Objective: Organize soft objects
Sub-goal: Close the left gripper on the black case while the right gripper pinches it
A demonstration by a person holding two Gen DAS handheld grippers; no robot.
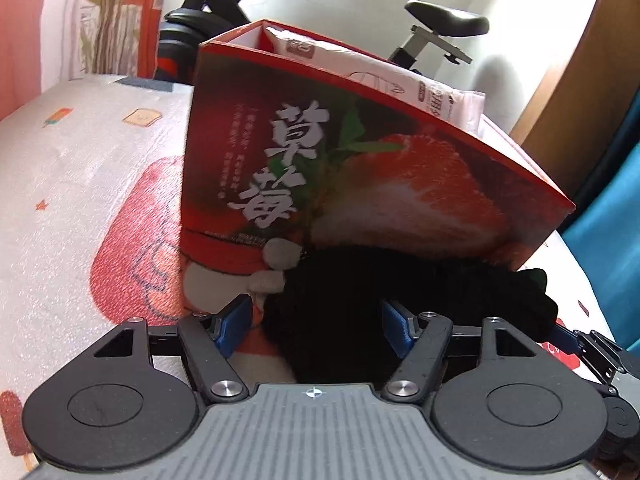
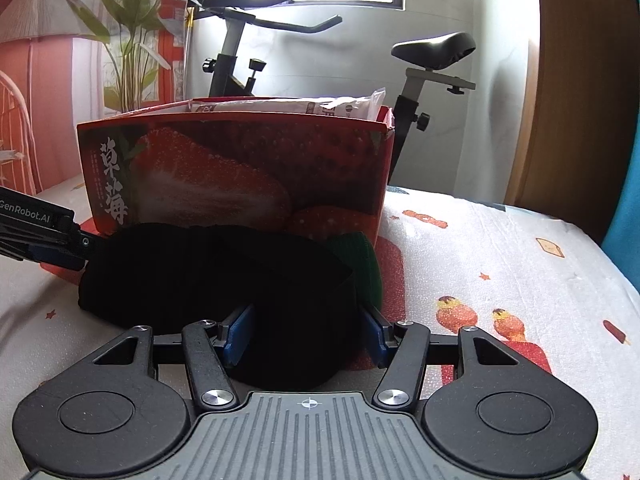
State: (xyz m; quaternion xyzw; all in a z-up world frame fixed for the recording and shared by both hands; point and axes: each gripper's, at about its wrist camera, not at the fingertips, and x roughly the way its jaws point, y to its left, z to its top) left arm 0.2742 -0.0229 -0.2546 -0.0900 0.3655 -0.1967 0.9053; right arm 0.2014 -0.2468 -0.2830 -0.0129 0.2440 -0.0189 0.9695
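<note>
A black knitted soft item [image 1: 360, 300] [image 2: 224, 272] lies on the bed in front of a red strawberry box [image 1: 360, 152] [image 2: 240, 172]. My left gripper [image 1: 316, 320] is open with its blue pads on either side of one end of the black item. My right gripper [image 2: 306, 332] is open around the other end. A red and white plush toy [image 1: 240, 268] lies at the box's base to the left of the black item. A green cloth [image 2: 360, 264] sits behind the black item. White soft packs [image 1: 380, 76] [image 2: 288, 106] stand inside the box.
The bed cover [image 2: 500, 280] with printed sweets stretches to the right and left [image 1: 80, 200]. An exercise bike [image 2: 248, 48] stands behind the bed. A plant [image 2: 128, 32] is at the back left, a wooden door [image 2: 580, 100] at the right.
</note>
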